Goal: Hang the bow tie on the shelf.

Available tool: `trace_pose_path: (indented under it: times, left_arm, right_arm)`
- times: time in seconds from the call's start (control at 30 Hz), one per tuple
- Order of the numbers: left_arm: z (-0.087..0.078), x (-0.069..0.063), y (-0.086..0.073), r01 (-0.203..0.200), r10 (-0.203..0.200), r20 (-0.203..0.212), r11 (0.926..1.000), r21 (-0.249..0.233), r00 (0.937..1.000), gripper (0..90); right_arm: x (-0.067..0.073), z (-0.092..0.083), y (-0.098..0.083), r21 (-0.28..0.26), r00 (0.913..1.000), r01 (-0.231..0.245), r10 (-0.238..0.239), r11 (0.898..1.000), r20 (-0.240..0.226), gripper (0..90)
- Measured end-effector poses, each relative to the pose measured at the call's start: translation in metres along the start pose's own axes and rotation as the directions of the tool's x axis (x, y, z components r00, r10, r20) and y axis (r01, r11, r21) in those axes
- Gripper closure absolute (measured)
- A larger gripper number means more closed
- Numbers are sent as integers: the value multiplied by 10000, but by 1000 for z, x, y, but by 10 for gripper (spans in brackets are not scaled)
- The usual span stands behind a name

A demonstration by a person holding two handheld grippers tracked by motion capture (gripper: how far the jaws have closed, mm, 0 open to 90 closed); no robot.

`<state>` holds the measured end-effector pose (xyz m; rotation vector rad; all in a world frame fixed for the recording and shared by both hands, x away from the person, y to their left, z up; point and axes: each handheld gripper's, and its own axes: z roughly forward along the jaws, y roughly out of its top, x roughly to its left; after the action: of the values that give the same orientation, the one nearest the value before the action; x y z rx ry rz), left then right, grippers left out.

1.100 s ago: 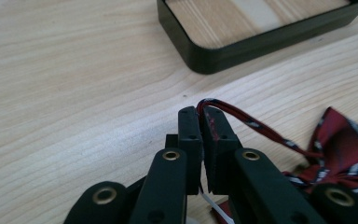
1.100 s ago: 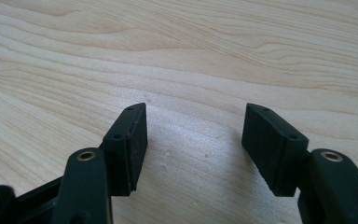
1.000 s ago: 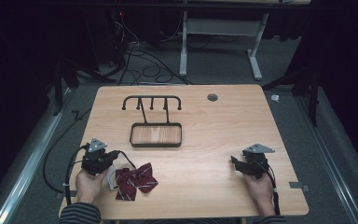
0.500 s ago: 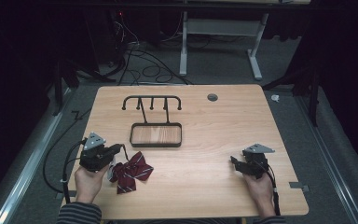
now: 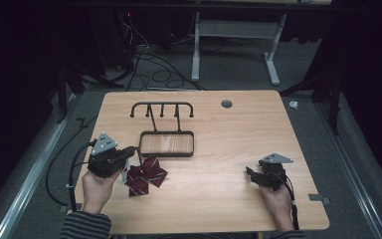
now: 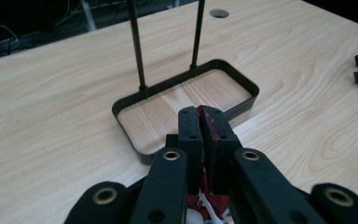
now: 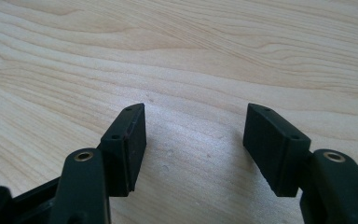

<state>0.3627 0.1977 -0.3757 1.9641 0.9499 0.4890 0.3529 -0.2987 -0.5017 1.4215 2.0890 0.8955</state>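
— Looking at the left gripper (image 5: 128, 154), what has it got?

— Its jaws are clenched on a dark red striped bow tie (image 5: 145, 175); red cloth shows pinched between them in the left gripper view (image 6: 208, 122). The rest of the bow lies on the wooden table (image 5: 238, 139), just in front of the black stand's tray (image 5: 167, 144) (a wood-floored tray with upright rods).

— And the right gripper (image 5: 251, 174)?

— Released, jaws well apart, low over bare table near the front right, well apart from the bow.
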Motion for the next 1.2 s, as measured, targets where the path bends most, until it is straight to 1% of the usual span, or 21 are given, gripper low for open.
trace_pose_path:
  times: [0.13,0.23,0.3,0.33,0.37,0.53,0.67,0.7,0.8,0.93,1.03,1.07,1.1,1.13,1.2]
  left_arm:
    - [-3,-4,10,-180,182,96,9997,-173,9998,870]
    - [-4,-5,18,-211,215,209,9995,-224,9996,870]
    - [-3,-5,23,-298,303,223,9994,-191,9993,869]
    - [-3,-5,23,-298,303,223,9994,-191,9993,870]
    - [-2,-6,28,-378,384,272,9991,-215,9989,869]
    - [1,-7,37,-570,579,349,9981,-247,9977,869]
    - [3,-8,42,-602,613,425,9979,-251,9972,869]
    - [6,-7,44,-625,636,472,9978,-237,9969,869]
    - [11,-10,49,-834,841,475,9964,-165,9953,869]
    - [12,-14,57,-941,958,622,9951,-307,9934,869]
    - [14,-13,62,-752,793,897,9960,-482,9928,869]
    - [14,-13,62,-752,793,897,9960,-482,9928,869]
    - [17,-10,65,-614,669,1075,9967,-536,9919,869]
    - [18,-8,66,-485,549,1162,9972,-578,9917,869]
    - [20,-5,69,-360,432,1188,9974,-617,9920,869]
  right_arm:
    - [0,0,0,-4,10000,16,-16,10000,2,408]
    - [0,0,0,-3,10000,13,-13,10000,3,408]
    - [0,0,0,-3,10000,18,-18,10000,1,408]
    - [0,0,0,-4,10000,16,-16,10000,0,408]
    - [0,0,0,-4,10000,15,-15,10000,-1,408]
    - [0,0,0,-3,10000,16,-16,10000,-11,406]
    - [0,0,0,-4,10000,17,-17,10000,-18,405]
    - [0,0,0,-5,10000,16,-16,10000,-20,405]
    - [0,0,0,-1,10000,27,-27,10000,-25,404]
    - [0,0,0,0,10000,34,-34,10000,-28,403]
    - [0,0,0,-1,10000,52,-52,10000,-34,403]
    - [0,0,0,-1,10000,62,-62,10000,-36,403]
    - [0,0,0,-2,10000,66,-66,10000,-39,403]
    - [0,0,0,-1,10000,68,-68,10000,-40,403]
    - [0,0,0,4,10000,41,-41,10000,-40,403]
